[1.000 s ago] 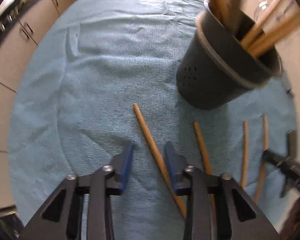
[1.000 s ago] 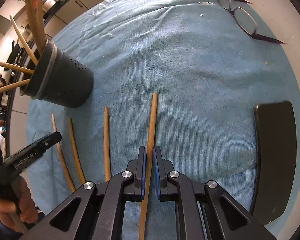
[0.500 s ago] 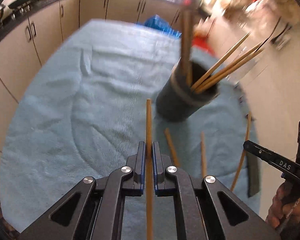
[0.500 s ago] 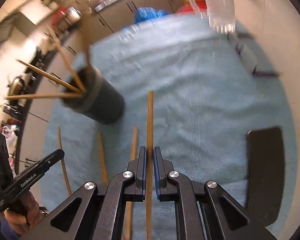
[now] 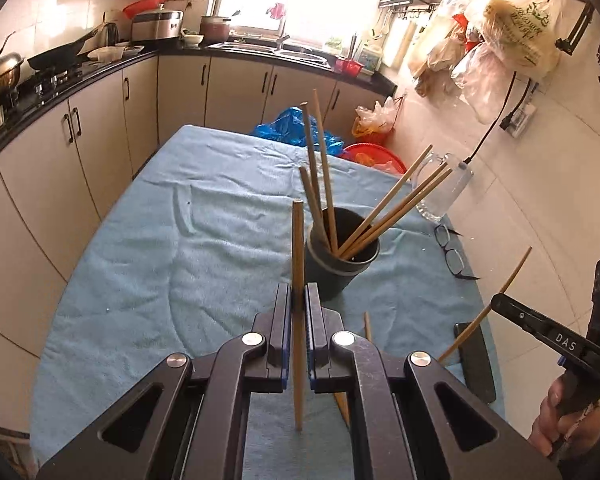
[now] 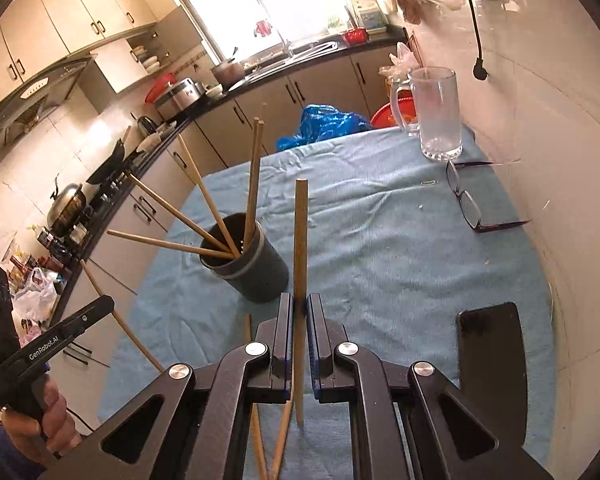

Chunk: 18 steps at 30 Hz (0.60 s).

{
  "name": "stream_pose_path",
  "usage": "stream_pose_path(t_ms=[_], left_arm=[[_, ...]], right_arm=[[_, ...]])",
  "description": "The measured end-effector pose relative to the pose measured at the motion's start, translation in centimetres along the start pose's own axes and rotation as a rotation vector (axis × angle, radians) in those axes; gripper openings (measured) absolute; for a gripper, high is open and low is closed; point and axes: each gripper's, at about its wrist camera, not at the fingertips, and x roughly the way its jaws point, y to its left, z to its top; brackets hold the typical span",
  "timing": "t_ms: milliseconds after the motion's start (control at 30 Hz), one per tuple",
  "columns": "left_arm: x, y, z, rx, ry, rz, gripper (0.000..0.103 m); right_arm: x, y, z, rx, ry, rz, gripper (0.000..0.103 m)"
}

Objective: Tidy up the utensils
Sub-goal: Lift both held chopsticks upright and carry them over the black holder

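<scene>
Each gripper holds one long, round, pale wooden chopstick. The left gripper (image 5: 298, 304) has its blue-padded fingers (image 5: 285, 322) clamped on a chopstick (image 5: 298, 248) that runs straight up the left wrist view toward 12 o'clock, its squared tip just left of the dark grey cylindrical utensil holder (image 5: 340, 260). The right gripper (image 6: 299, 312) is likewise clamped on its own chopstick (image 6: 300, 240), which rises toward 12 o'clock just right of the holder (image 6: 256, 268).

The perforated holder stands upright on the light blue towel-covered tabletop (image 5: 180, 260). It already carries several chopsticks fanned outward, some near vertical, others leaning toward 1 to 2 o'clock in the left view. At least two loose chopsticks (image 6: 256, 420) lie on the cloth below the right gripper, partly hidden behind its body.

Both grippers point steeply downward above the near part of the tabletop, side by side. A bare hand (image 6: 48, 412) grips the left tool's handle at 8 o'clock in the right view; another hand (image 5: 556, 420) shows at 4 o'clock in the left view.

A clear glass mug (image 6: 436, 116) and folded dark-framed eyeglasses (image 6: 472, 200) sit near the white wall at 1 to 2 o'clock, and a black phone (image 6: 492, 360) lies at 4 o'clock by the tabletop's right edge. The cloth left of the holder is open, ending at an edge beside beige cabinets (image 5: 60, 152).
</scene>
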Motion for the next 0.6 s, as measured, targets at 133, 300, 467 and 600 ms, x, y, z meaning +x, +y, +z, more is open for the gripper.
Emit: stream_pose_path(t_ms=[133, 300, 467, 600], left_arm=[[-0.4, -0.4, 0.1, 0.005, -0.004, -0.003, 0.006], [-0.7, -0.7, 0.3, 0.009, -0.012, -0.006, 0.006], [-1.1, -0.9, 0.7, 0.011, -0.023, -0.018, 0.006], [-1.5, -0.9, 1.2, 0.007, -0.031, -0.027, 0.006]], right_arm=[[-1.2, -0.1, 0.1, 0.002, -0.024, 0.002, 0.007], [-2.2, 0.0, 0.5, 0.004, -0.051, 0.001, 0.007], [-2.9, 0.0, 1.0, 0.011, -0.069, 0.003, 0.007], [-3.5, -0.3, 1.4, 0.022, -0.082, 0.008, 0.007]])
